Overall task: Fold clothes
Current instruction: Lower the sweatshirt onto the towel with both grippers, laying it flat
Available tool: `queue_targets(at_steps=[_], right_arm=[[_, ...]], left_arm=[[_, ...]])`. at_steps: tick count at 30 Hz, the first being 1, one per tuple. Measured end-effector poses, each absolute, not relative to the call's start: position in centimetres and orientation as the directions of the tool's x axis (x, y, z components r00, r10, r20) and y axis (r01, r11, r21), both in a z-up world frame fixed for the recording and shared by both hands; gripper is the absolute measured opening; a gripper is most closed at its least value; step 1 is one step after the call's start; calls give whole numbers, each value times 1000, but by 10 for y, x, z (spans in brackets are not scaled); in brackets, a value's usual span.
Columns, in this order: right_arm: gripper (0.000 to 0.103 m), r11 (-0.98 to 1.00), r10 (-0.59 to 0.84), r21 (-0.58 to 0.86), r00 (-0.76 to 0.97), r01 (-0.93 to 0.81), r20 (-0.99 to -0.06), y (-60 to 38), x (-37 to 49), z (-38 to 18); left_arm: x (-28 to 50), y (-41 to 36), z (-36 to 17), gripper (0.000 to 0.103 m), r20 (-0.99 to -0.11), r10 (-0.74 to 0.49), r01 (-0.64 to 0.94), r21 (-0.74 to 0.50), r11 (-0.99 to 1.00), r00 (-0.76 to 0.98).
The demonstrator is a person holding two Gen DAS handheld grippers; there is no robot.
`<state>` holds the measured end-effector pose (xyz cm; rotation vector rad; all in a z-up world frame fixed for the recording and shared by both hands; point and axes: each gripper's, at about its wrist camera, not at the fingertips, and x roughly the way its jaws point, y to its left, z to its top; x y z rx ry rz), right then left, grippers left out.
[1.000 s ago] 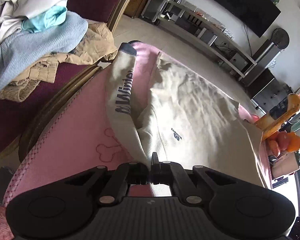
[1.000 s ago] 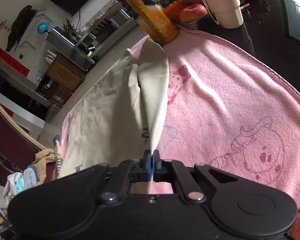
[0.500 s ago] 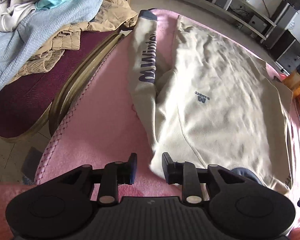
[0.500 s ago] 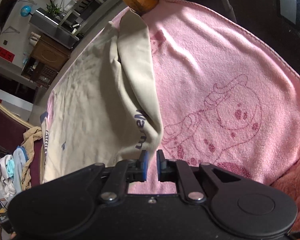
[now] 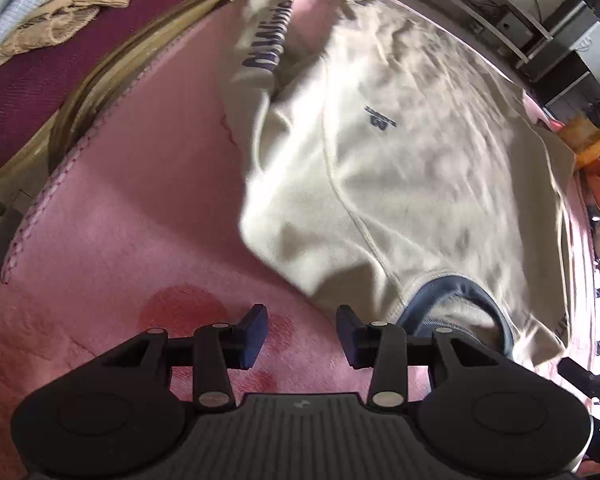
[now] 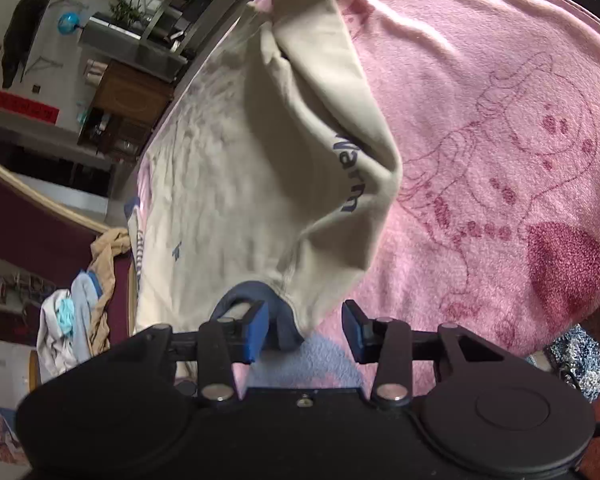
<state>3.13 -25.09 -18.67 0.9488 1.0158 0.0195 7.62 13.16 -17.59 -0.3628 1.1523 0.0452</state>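
Observation:
A cream sweatshirt with a navy collar and navy lettering on its sleeves lies flat on a pink blanket. Its left sleeve is folded along the body. My left gripper is open and empty over the blanket, just short of the shoulder. In the right wrist view the sweatshirt has its other sleeve folded in. My right gripper is open and empty at the collar.
A dark red chair with a heap of tan and light blue clothes stands left of the blanket. Orange items sit at the far right edge. A TV shelf is beyond. The blanket spreads right.
Both grippers, shut on the sleeves a second ago, have let go, opened wide and drawn back toward the collar end. The sleeves now lie folded on the sweatshirt.

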Motion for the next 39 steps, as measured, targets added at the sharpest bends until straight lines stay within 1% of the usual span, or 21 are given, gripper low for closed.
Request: queue_targets(at_steps=[3, 4, 6, 9, 11, 12, 15, 17, 19, 20, 21, 22, 23, 24, 26, 29, 32, 33, 36, 38, 39], right_arm=[[41, 623, 353, 650, 586, 435, -730, -259, 33, -193], [41, 626, 327, 638, 591, 449, -737, -262, 35, -195], [41, 590, 321, 655, 607, 473, -727, -271, 39, -205], [40, 567, 312, 678, 639, 468, -703, -273, 47, -211], [40, 568, 319, 692, 655, 446, -685, -271, 52, -212], [40, 555, 340, 707, 656, 438, -674, -270, 53, -214], [37, 504, 413, 751, 644, 427, -644, -269, 54, -222], [37, 482, 447, 768, 635, 422, -630, -268, 54, -226], [33, 476, 470, 773, 622, 419, -626, -266, 54, -227], [29, 478, 478, 773, 615, 417, -627, -264, 53, -228], [23, 489, 484, 768, 604, 413, -633, -261, 54, -229], [20, 503, 489, 762, 592, 409, -640, -258, 54, -230], [13, 516, 494, 755, 580, 404, -648, -254, 55, -230], [7, 543, 488, 742, 572, 393, -659, -250, 56, -229], [3, 594, 469, 715, 564, 368, -680, -244, 57, -223], [2, 572, 467, 742, 604, 351, -646, -250, 51, -205], [2, 505, 486, 791, 644, 346, -592, -264, 36, -185], [2, 508, 482, 787, 641, 350, -597, -266, 33, -180], [2, 560, 461, 732, 588, 388, -664, -264, 33, -186], [2, 601, 447, 683, 534, 416, -718, -257, 36, -203], [2, 634, 431, 656, 516, 411, -740, -253, 38, -205]], left_arm=[[79, 137, -173, 41, -885, -66, -251, -201, 947, 461], [83, 139, -175, 41, -883, -63, -258, -203, 944, 464], [91, 141, -177, 41, -880, -55, -271, -204, 941, 473], [100, 132, -176, 41, -865, -21, -239, -162, 957, 502], [101, 131, -176, 40, -851, -60, -216, -199, 956, 522], [101, 131, -176, 37, -844, -87, -205, -227, 952, 529], [100, 134, -179, 37, -838, -163, -197, -303, 932, 520], [100, 131, -180, 37, -839, -159, -198, -300, 933, 520], [100, 129, -181, 35, -837, -161, -196, -302, 933, 522], [100, 129, -181, 34, -836, -163, -195, -304, 933, 523], [100, 129, -181, 24, -835, -170, -195, -312, 930, 523], [99, 129, -182, 15, -834, -182, -191, -322, 927, 521], [99, 129, -182, 5, -834, -187, -190, -326, 926, 519], [99, 130, -182, 3, -833, -192, -190, -332, 924, 518], [97, 134, -177, 2, -831, -201, -200, -346, 917, 519], [87, 150, -162, 1, -809, -264, -230, -433, 872, 524], [75, 160, -151, 0, -798, -281, -239, -460, 855, 533], [74, 161, -151, 0, -802, -279, -242, -457, 856, 528], [79, 158, -166, 0, -846, -237, -265, -396, 879, 478], [86, 152, -180, 1, -884, -183, -275, -322, 906, 430], [88, 149, -182, 5, -889, -163, -271, -299, 915, 428]])
